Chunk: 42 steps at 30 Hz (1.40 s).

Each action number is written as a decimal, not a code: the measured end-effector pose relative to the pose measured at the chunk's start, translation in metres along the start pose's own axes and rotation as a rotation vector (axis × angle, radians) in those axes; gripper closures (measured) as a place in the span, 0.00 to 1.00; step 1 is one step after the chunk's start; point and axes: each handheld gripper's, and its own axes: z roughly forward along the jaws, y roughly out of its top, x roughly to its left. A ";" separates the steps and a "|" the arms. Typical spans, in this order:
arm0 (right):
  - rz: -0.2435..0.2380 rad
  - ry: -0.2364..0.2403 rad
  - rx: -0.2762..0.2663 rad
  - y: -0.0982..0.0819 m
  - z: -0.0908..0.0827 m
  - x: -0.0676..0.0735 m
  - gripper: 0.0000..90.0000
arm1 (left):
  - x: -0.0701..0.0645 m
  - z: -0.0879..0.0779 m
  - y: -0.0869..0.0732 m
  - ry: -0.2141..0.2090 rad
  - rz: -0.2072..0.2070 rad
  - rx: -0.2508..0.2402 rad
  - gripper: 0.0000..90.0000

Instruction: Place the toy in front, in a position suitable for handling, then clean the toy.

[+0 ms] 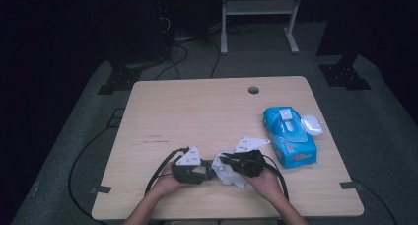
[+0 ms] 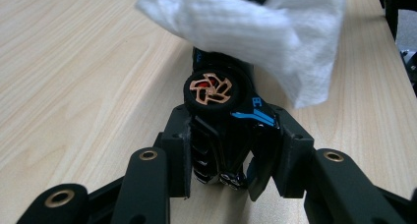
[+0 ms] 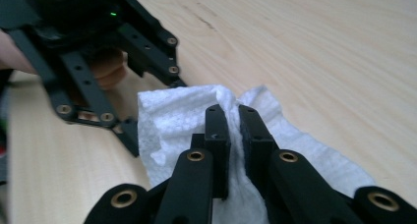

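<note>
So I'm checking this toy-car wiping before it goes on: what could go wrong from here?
1. The left tongs clamp only one end of the toy car, so a wiping push might twist it loose.
2. The right tongs pinch a thin fold of the wipe, which could tear or slip out.

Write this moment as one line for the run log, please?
left gripper: shut on toy car | right gripper: shut on white wipe, against the car | wipes pack: table's right side
</note>
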 end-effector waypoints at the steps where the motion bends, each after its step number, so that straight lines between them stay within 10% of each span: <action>1: 0.002 0.005 0.001 -0.001 -0.001 0.001 0.93 | 0.000 0.000 0.000 0.002 0.005 0.006 0.65; 9: 0.070 -0.068 0.010 -0.010 -0.022 -0.023 0.93 | 0.003 -0.001 -0.001 -0.002 -0.009 0.003 0.65; 14: 0.041 -0.008 0.007 -0.008 -0.010 -0.007 0.93 | 0.003 -0.002 -0.001 -0.002 -0.007 0.006 0.65; 42: 0.010 -0.019 0.019 -0.004 -0.006 -0.005 0.93 | 0.005 -0.003 -0.002 0.000 -0.017 -0.001 0.65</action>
